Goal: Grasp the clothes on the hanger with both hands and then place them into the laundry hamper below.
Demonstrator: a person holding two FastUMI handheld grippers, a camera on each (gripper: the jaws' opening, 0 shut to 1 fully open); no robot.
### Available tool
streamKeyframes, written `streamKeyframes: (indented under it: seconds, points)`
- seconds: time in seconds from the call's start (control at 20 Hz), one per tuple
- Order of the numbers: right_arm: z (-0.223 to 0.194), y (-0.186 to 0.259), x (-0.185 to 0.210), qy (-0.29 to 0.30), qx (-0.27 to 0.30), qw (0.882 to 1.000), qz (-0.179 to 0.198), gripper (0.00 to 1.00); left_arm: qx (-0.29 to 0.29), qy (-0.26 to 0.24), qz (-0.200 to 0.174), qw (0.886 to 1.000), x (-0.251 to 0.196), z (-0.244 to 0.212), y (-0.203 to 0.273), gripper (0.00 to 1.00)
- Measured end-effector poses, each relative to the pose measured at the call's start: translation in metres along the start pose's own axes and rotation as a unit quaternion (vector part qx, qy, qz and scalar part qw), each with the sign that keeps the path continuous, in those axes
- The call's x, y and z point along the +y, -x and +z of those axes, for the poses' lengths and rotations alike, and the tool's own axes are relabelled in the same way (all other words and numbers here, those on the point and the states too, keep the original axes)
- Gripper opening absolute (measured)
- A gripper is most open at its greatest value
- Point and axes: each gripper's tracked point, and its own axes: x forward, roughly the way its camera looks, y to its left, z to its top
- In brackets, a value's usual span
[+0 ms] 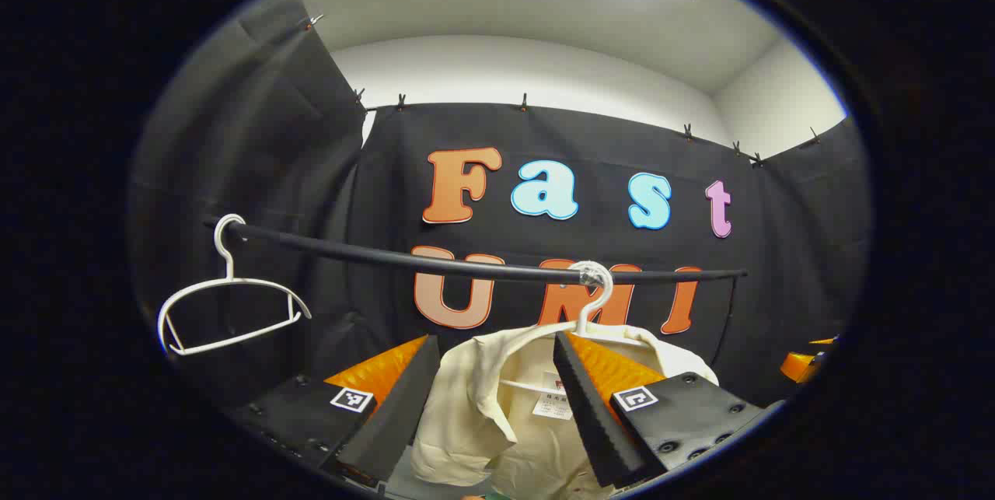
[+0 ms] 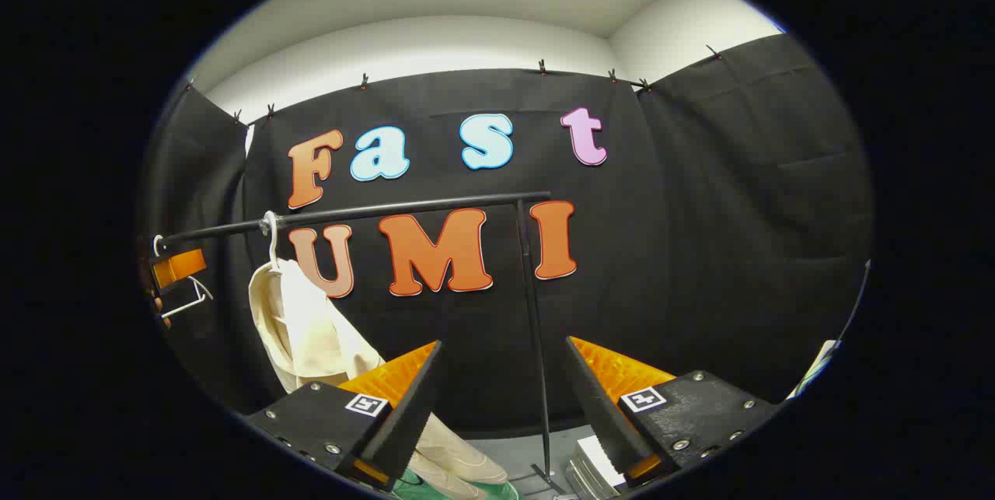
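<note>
Shirt (image 1: 497, 407), cream and limp, hangs from a white hanger (image 1: 592, 299) on the black rail (image 1: 466, 265) in the left gripper view, straight ahead of the left gripper (image 1: 486, 399). Its fingers are spread wide, and the cloth sits in the gap between them; whether either finger touches the fabric I cannot tell. An empty hanger (image 1: 225, 305) hangs well off along the rail. A small tag (image 1: 553, 403) inside the collar carries print too small to read. The hamper is not something I can pick out.

In the right gripper view the shirt (image 2: 299, 329) hangs far to one side, its long axis dropping straight down from the rail (image 2: 357, 212). The right gripper (image 2: 501, 407), fingers likewise spread and holding nothing, points at bare cloth wall beside the rail's upright post (image 2: 535, 329).

By my judgement the left gripper is much nearer; the right must swing across toward the shirt before both can close.
</note>
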Motion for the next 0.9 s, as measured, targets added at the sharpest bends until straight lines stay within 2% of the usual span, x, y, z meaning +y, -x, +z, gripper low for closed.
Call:
streamKeyframes:
  seconds: [0.15,0.2,0.3,0.35,0.5,0.55,0.8,0.85,0.9]
  points:
    - [-0.001,0.008,0.005,0.009,0.003,1.000,0.002,0.93,0.020,0.011,0.002,1.000,0.005,-0.013,0.005,0.96]
    - [-0.001,0.010,0.007,0.013,0.004,1.000,0.003,0.93,0.021,0.013,0.007,1.000,0.010,-0.014,0.008,0.92]
    - [-0.002,0.013,0.012,0.022,0.006,1.000,0.009,0.93,0.020,0.018,0.016,1.000,0.017,-0.014,0.016,0.92]
    - [-0.003,0.013,0.016,0.026,0.007,1.000,0.014,0.93,0.019,0.017,0.021,0.999,0.022,-0.013,0.021,0.96]
    - [-0.003,0.016,0.028,0.030,0.005,0.999,0.028,0.93,0.017,0.016,0.037,0.999,0.035,-0.012,0.031,1.00]
    - [-0.004,0.017,0.032,0.031,0.006,0.999,0.031,0.93,0.019,0.016,0.039,0.999,0.037,-0.012,0.033,0.96]
    - [-0.005,0.017,0.039,0.042,0.008,0.998,0.039,0.93,0.009,0.003,0.047,0.999,0.044,-0.003,0.043,0.96]
    - [-0.005,0.017,0.041,0.039,0.007,0.998,0.041,0.93,0.008,0.002,0.047,0.999,0.045,-0.002,0.044,0.92]
    - [-0.004,0.017,0.043,0.035,0.007,0.998,0.043,0.93,0.007,0.002,0.047,0.999,0.046,-0.003,0.044,0.96]
